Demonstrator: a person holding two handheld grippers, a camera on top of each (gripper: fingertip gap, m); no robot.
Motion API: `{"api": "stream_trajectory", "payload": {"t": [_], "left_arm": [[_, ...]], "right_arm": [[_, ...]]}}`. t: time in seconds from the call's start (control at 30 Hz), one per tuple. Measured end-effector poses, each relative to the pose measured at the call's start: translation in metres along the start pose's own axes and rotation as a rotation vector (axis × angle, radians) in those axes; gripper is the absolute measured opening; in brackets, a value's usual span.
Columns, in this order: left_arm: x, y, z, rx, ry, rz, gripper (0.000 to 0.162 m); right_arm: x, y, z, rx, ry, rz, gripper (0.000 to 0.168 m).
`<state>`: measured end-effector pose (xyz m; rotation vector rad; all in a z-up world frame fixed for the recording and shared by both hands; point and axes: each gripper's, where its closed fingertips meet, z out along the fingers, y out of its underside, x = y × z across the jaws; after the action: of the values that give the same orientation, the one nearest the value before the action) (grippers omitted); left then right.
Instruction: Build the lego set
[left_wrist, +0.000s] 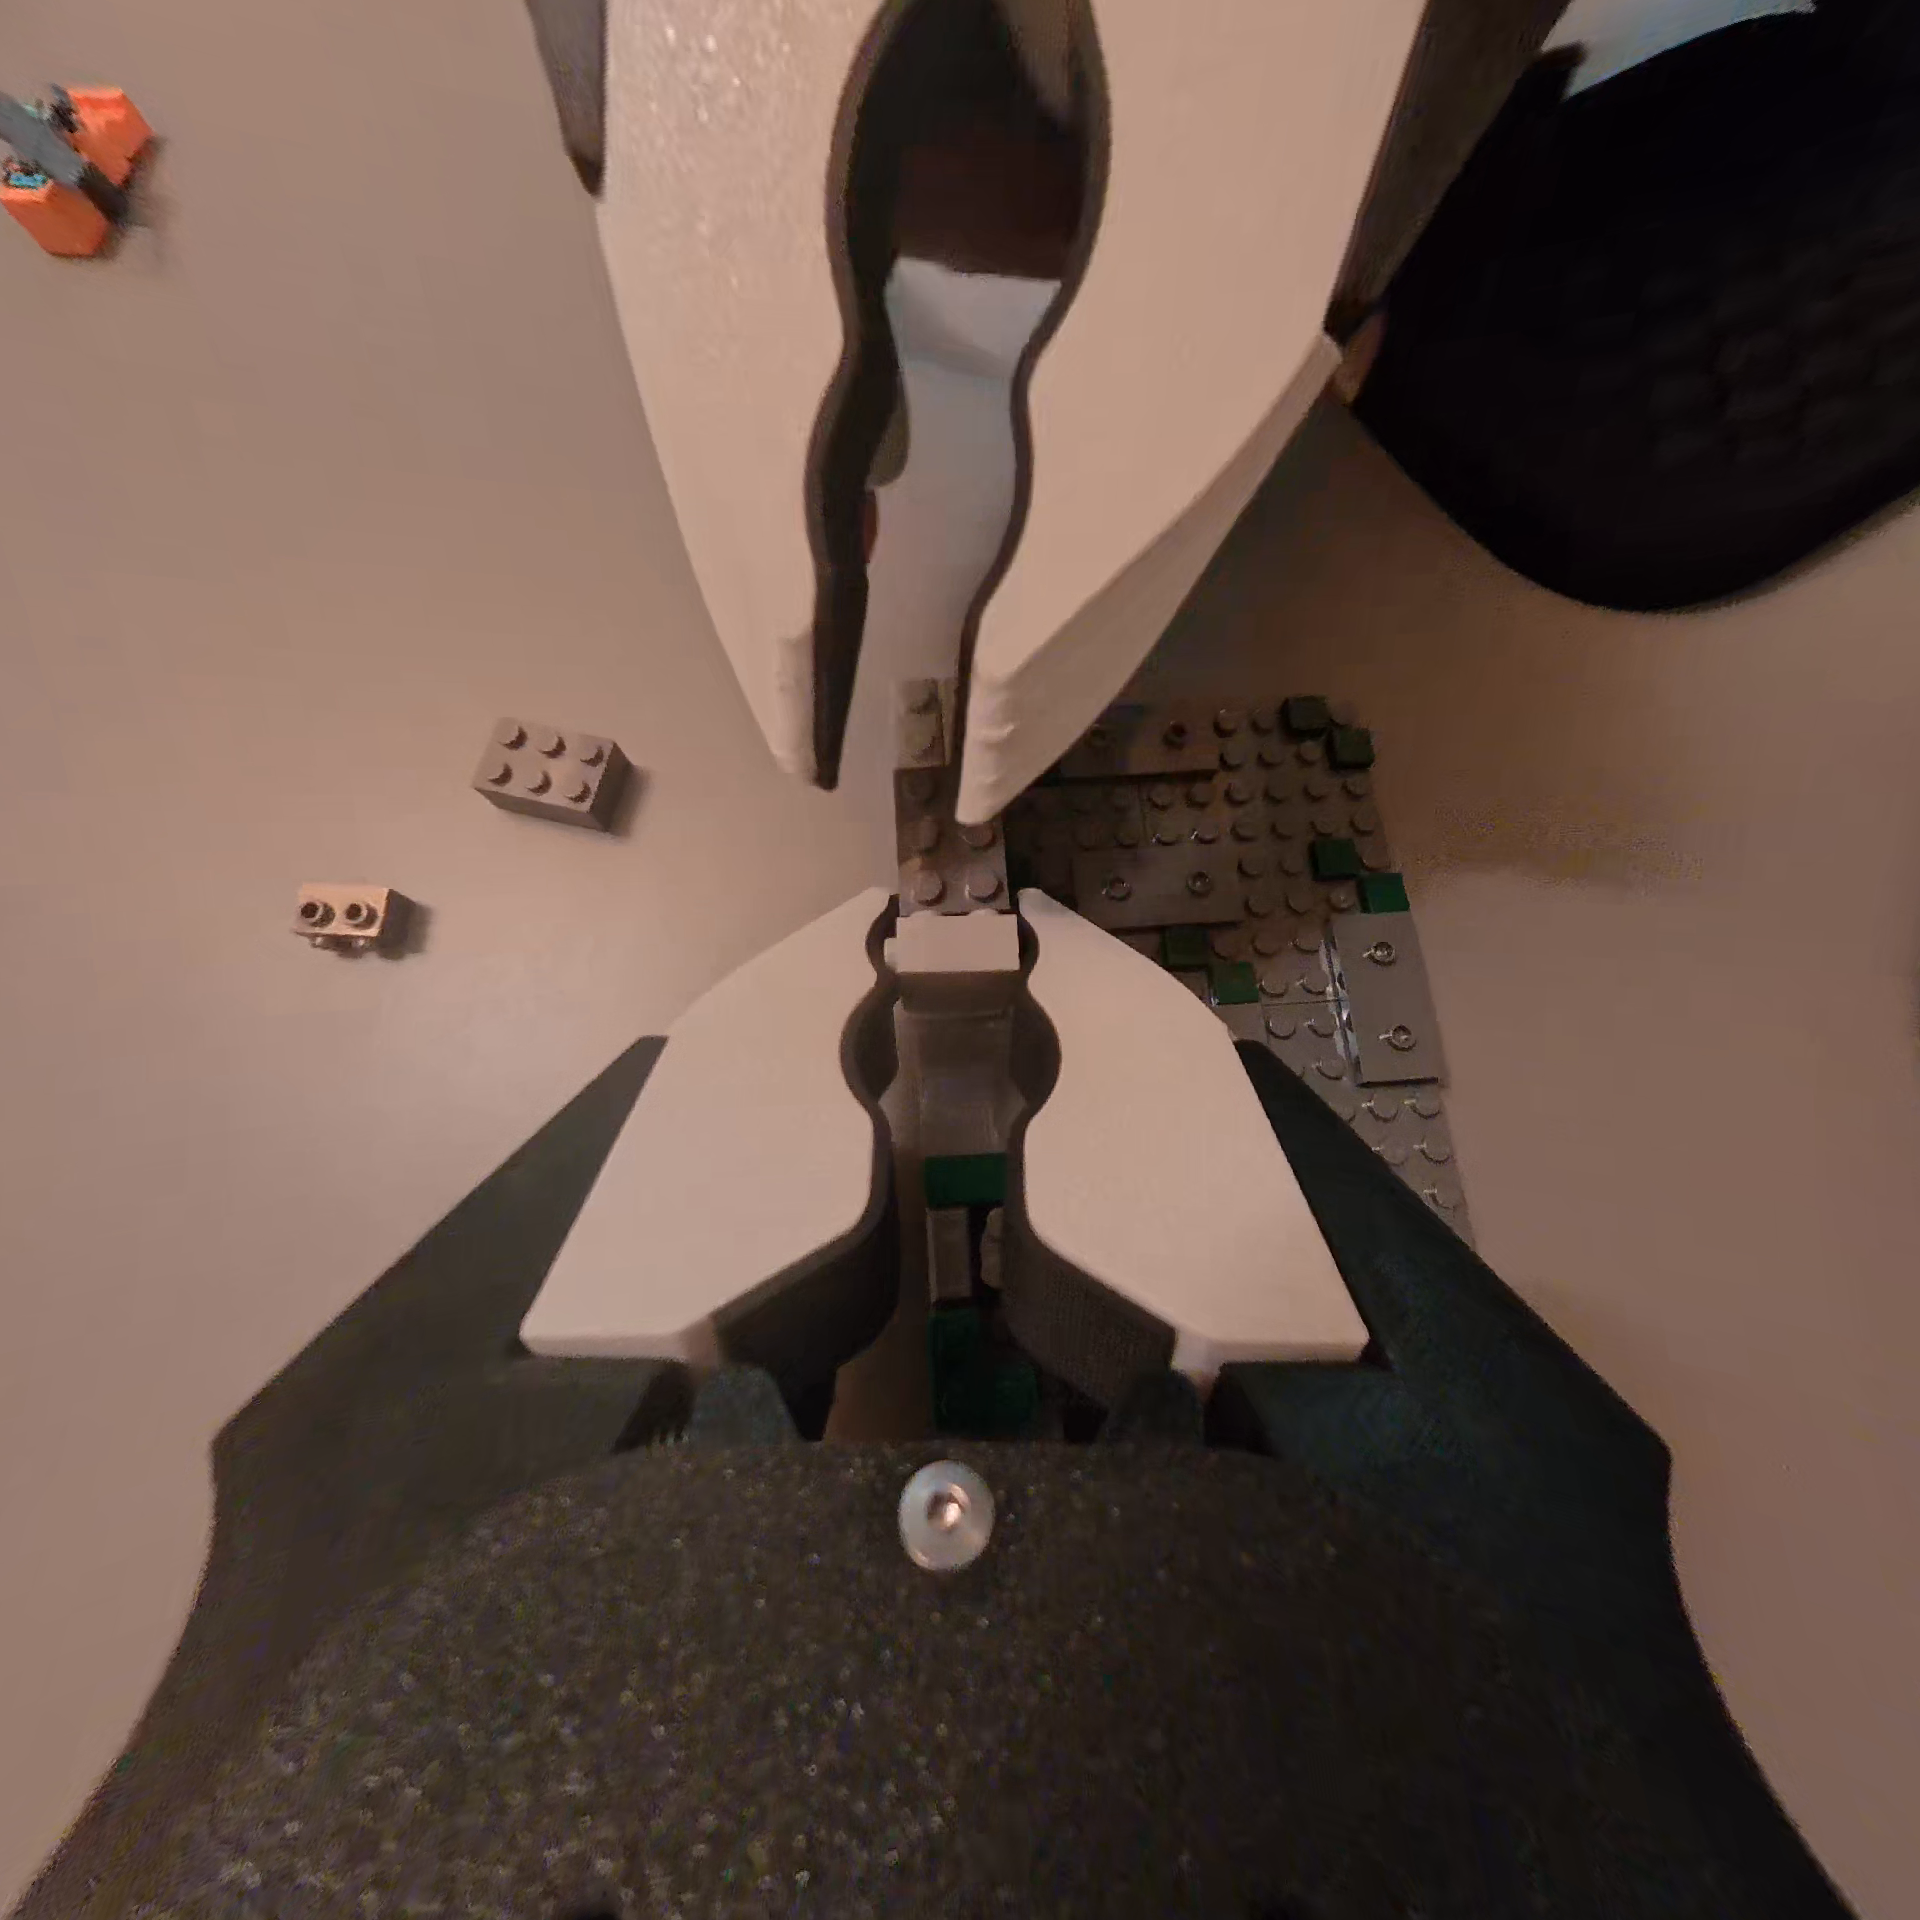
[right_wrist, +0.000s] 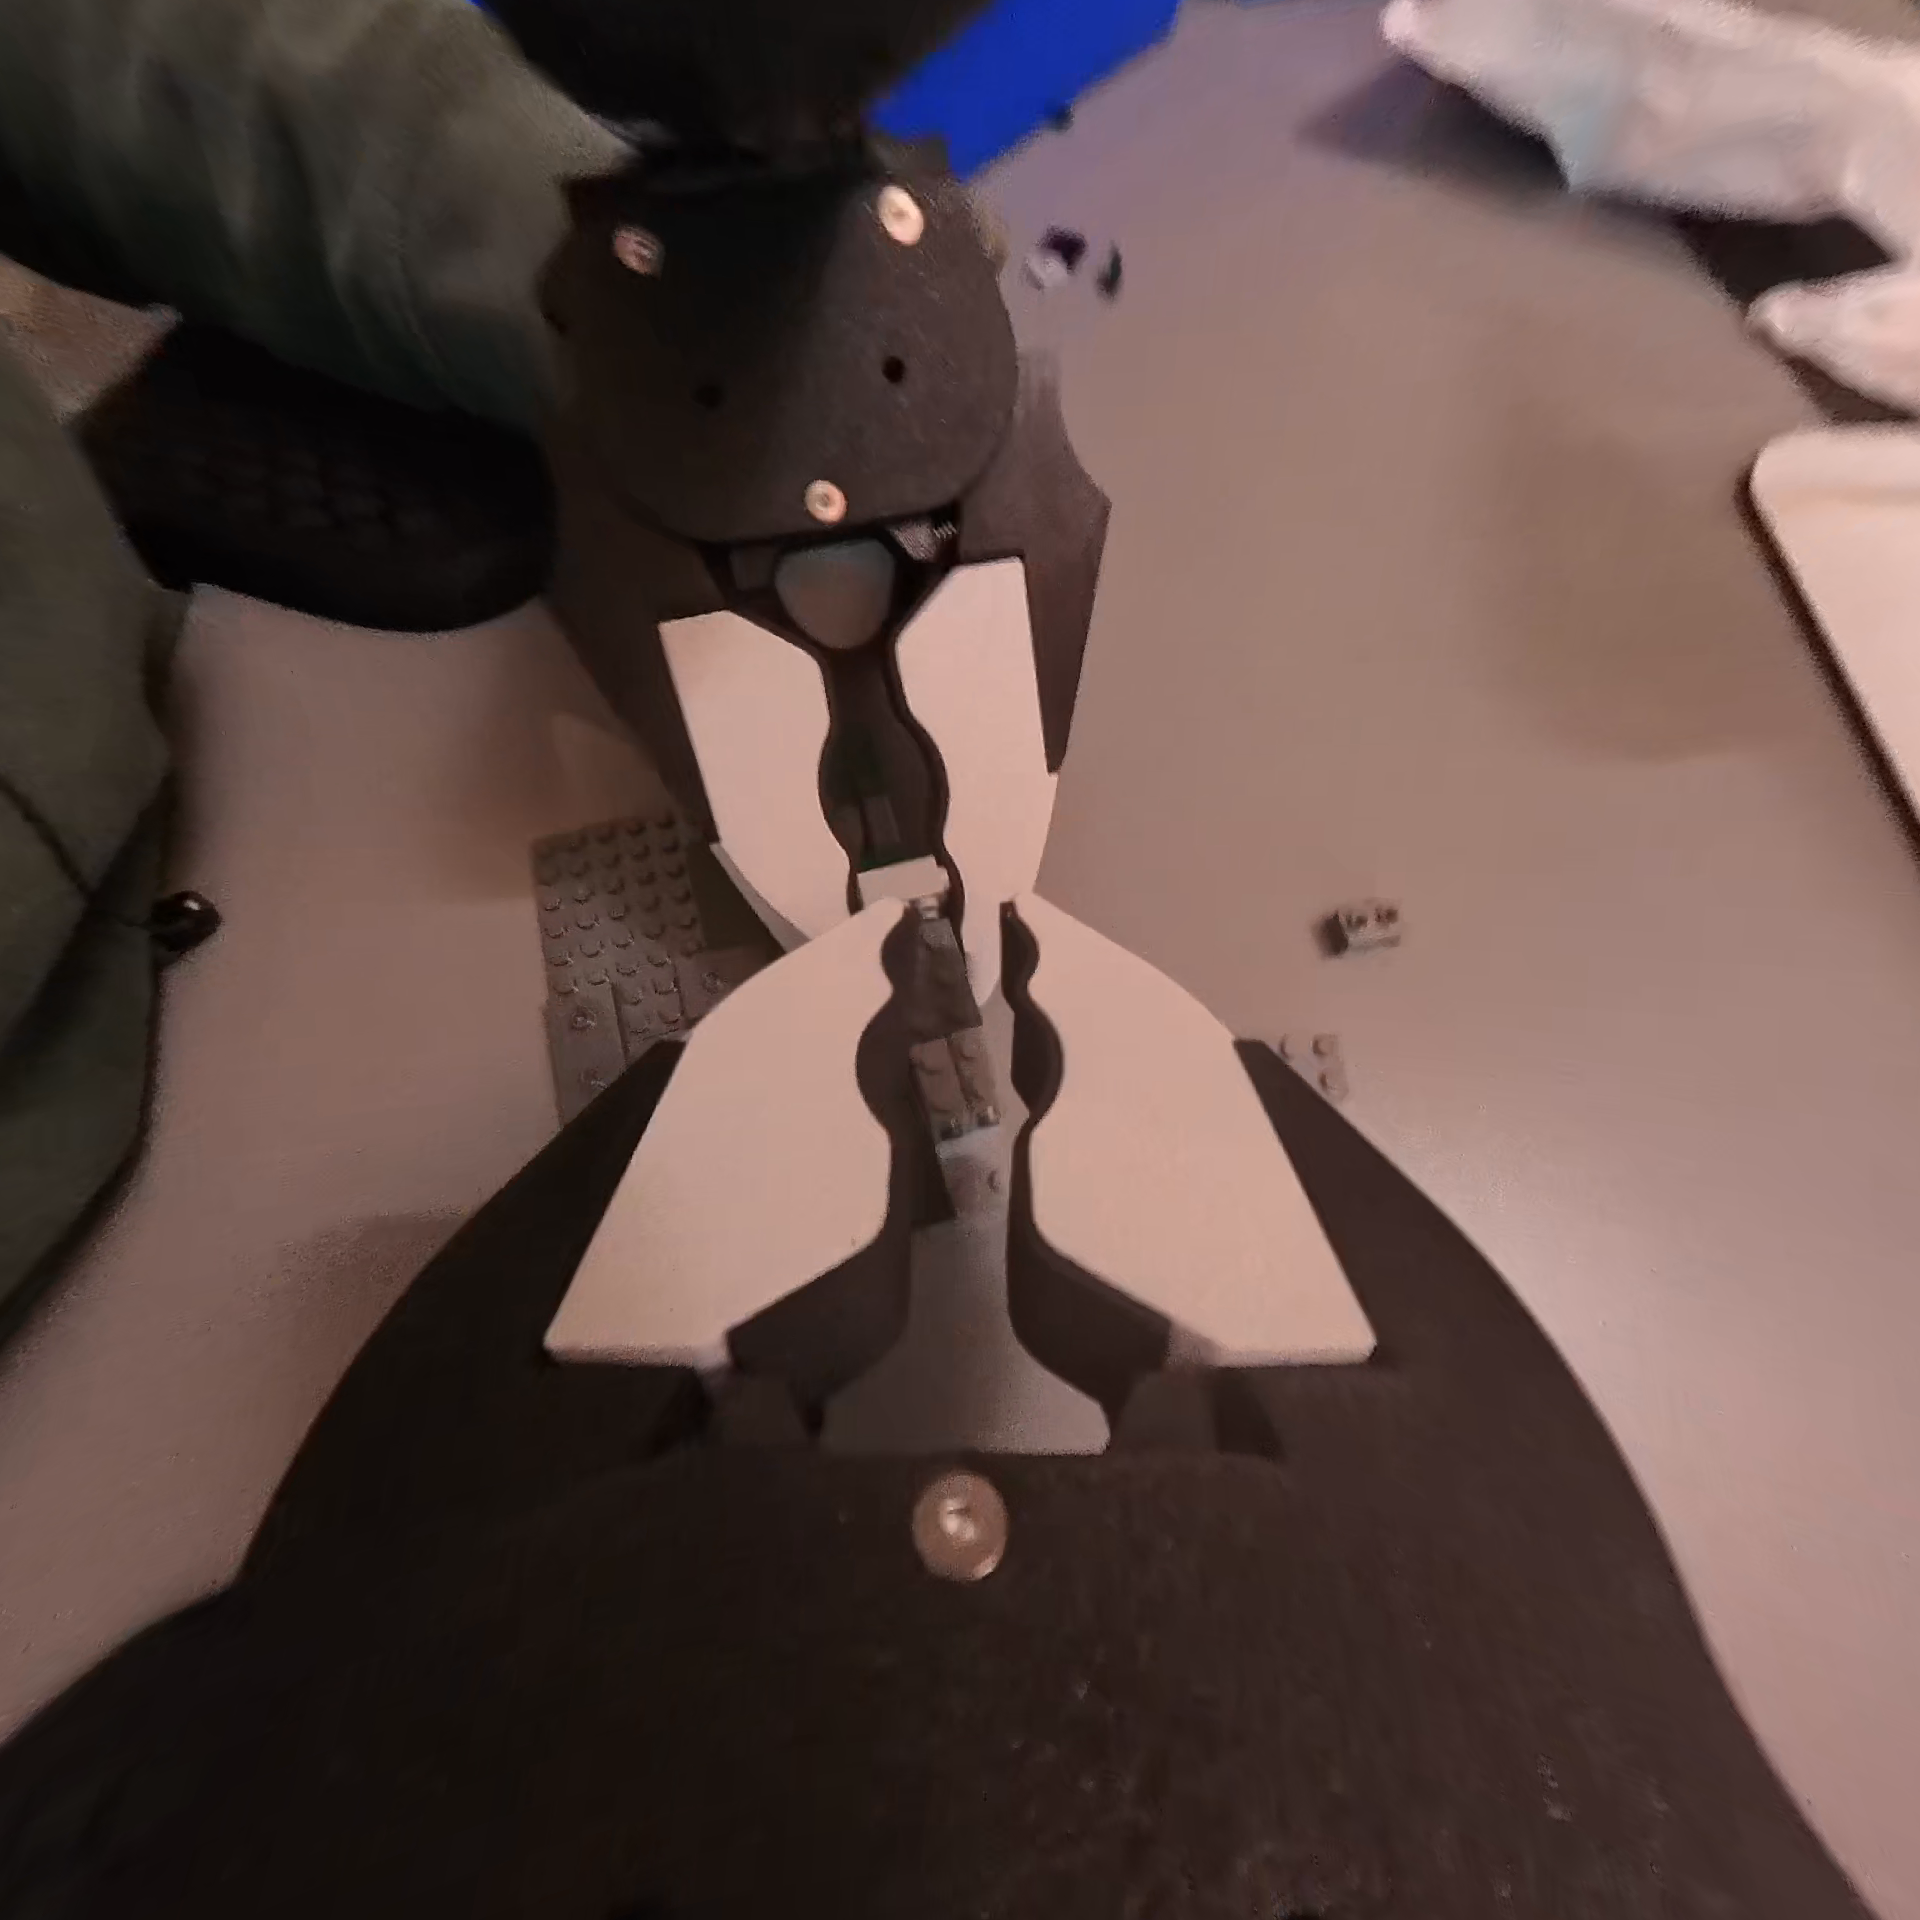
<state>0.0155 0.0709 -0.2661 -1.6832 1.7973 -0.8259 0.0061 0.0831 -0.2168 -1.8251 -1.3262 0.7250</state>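
My left gripper (left_wrist: 958, 914) is shut on a light grey brick (left_wrist: 954, 948) with a dark grey studded plate (left_wrist: 951, 862) on top of it. The plate reaches forward between the fingers of my right gripper (left_wrist: 899, 790), which comes in from the opposite side. In the right wrist view, my right gripper (right_wrist: 954, 920) is closed around the far end of the same plate (right_wrist: 935, 997), tip to tip with the left gripper (right_wrist: 902, 896). The grey baseplate (left_wrist: 1247, 831) with small green pieces lies just beside and below them; it also shows in the right wrist view (right_wrist: 613, 935).
A grey 2x3 brick (left_wrist: 556, 774), a small light brick with side studs (left_wrist: 348, 914) and an orange piece (left_wrist: 73, 171) lie on the table. A black cushioned object (left_wrist: 1662, 312) sits beyond the baseplate. A white board edge (right_wrist: 1849, 623) and a small grey plate (right_wrist: 1314, 1060) are at the right. The left gripper's tips are roughly 5 cm from the right gripper's.
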Motion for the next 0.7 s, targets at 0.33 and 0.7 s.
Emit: {"api": "stream_trajectory", "payload": {"t": [0.33, 0.7], "left_arm": [[-0.01, 0.0, -0.005, -0.077, -0.127, -0.087, 0.017], [-0.018, -0.002, -0.016, -0.194, -0.29, -0.106, 0.017]], "right_arm": [[-0.003, 0.002, 0.014, -0.181, 0.06, 0.341, 0.023], [0.0, -0.008, 0.014, -0.209, 0.049, 0.402, 0.018]]}}
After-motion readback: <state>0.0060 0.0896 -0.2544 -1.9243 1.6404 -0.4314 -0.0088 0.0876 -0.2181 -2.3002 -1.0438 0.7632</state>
